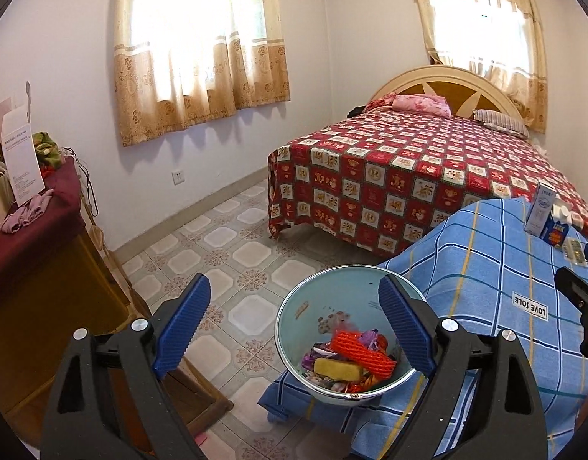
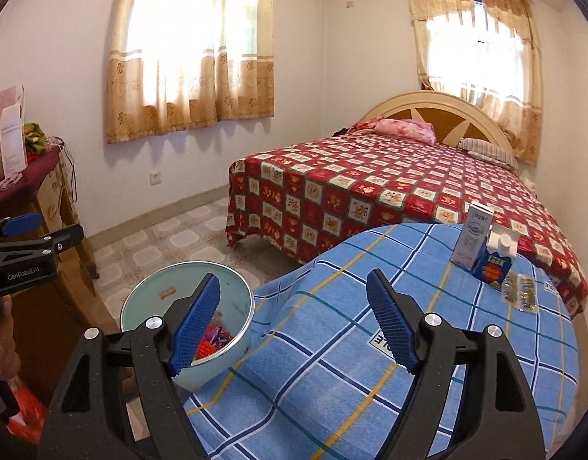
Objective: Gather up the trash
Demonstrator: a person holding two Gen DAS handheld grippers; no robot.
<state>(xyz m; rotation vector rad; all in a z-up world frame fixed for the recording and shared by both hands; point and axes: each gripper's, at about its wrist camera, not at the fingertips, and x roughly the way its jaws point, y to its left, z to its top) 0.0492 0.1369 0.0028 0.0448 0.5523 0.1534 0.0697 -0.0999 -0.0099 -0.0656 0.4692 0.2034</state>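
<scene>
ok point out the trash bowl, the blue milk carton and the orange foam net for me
trash bowl (image 1: 294,308): left wrist view, on its bare inner wall.
blue milk carton (image 2: 493,266): right wrist view, on its printed front face.
orange foam net (image 1: 361,352): left wrist view, on the middle of its ribbed top, inside the bowl.

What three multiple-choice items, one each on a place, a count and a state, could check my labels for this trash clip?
1. Where is the bowl?
A. on the bed
B. at the blue cloth's edge
C. on the floor

2. How many cartons stand on the blue cloth?
A. two
B. four
C. none

3. How is the left tool?
A. shut on the sponge
B. shut, empty
C. open, empty

Answers: 1 B, it overhangs the cloth's edge; 2 A, a pale carton and a blue carton; 3 C, fingers wide apart, nothing between.
</scene>
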